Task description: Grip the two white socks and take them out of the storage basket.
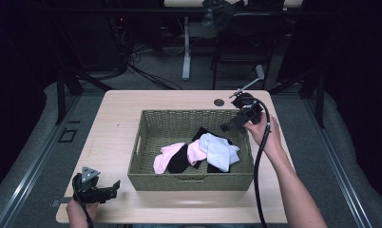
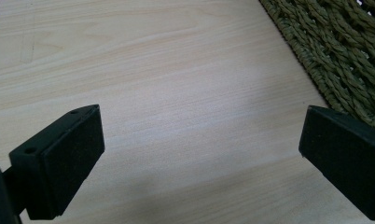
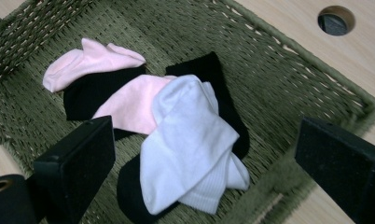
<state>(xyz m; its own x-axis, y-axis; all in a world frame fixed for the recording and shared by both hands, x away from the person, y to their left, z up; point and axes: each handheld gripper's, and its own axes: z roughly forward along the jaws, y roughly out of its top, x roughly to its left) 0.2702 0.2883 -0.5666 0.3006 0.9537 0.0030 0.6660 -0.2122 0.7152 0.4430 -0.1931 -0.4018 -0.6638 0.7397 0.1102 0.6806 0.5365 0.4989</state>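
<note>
- Right gripper (image 1: 231,126) hangs over the far right corner of the woven olive-green wicker basket (image 1: 146,142), jaws spread wide, nothing btwn them; its own view looks down along both black jaws at the sock pile.
- Left gripper (image 1: 114,186) sits low on the light wooden table (image 1: 113,118) at the near left corner, outside the basket, jaws apart and empty too; in its own view there is bare wood btwn the jaws w/ the basket wall (image 2: 335,51) off to one side.
- Task thing, by my read: white ribbed cotton socks (image 3: 190,140), lying on top of the heap inside the basket, right of centre, just below and in front of the right gripper.
- Under/beside them: pale pink socks (image 3: 129,102) and black socks (image 3: 209,74), overlapping, touching.
- Key relation: white socks lie btwn the right gripper's jaws in its view, a bit toward the left jaw; long axis runs diagonal, upper-middle to lower-middle, roughly across the jaw gap's line.
- Right hand far nearer; left is well apart, w/ the basket wall in the way.
- Likely next: right lowers straight in and pinches the top white layer; risk = dragging pink along w/ it.
</note>
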